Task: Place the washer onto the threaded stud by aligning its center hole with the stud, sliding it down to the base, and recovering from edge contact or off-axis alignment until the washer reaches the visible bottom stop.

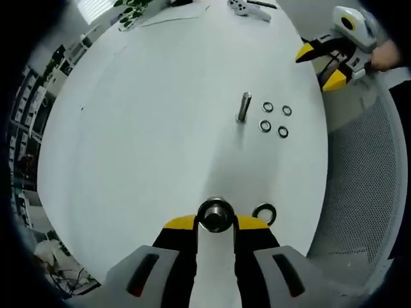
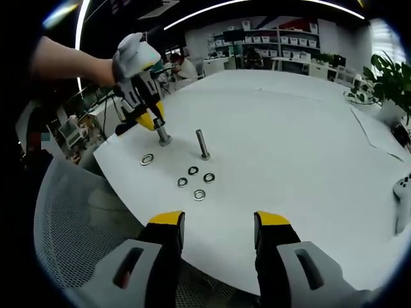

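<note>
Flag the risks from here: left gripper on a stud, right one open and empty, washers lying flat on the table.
1. The left gripper clamps one stud near its top, so its jaws may block a washer from sliding down.
2. The washers lie flat on the table; the open right gripper may struggle to pinch one and could push it around.
3. The loose washer beside the held stud lies close to the table edge and could be knocked off.
</note>
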Tool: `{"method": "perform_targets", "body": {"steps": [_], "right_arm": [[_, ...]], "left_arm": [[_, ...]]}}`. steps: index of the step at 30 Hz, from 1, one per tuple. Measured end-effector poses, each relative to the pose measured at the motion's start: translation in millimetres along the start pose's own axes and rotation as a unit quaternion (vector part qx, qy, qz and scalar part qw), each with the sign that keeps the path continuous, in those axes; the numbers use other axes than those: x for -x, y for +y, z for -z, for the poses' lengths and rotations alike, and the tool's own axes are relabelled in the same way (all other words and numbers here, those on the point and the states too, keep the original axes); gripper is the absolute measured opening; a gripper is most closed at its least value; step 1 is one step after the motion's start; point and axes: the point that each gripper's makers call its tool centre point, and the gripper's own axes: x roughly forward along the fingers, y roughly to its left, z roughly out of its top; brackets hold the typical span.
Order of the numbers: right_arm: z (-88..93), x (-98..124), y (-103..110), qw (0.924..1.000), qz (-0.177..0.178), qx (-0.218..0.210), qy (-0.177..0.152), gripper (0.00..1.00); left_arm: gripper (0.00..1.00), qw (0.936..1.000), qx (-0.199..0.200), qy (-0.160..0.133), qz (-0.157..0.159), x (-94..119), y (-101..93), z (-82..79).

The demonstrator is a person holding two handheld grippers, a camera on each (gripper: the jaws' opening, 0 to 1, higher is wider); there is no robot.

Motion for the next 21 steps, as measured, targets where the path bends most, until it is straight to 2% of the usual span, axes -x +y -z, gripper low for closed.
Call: {"method": "perform_targets", "body": {"steps": [7,21], "right_arm": [[-0.8,1,-1,1.0000,0.001,-0.002,-0.002,0.46],[-0.2,0,-2,1.0000,0.003,-0.001,-0.002,0.45]], "left_arm": [[0.19,0.9999,0.009,0.001,-0.010,-15,3.1,5.7],[0.19,0.9996,0.024,0.010,-0.007,-32,1.3,8.7]]}}
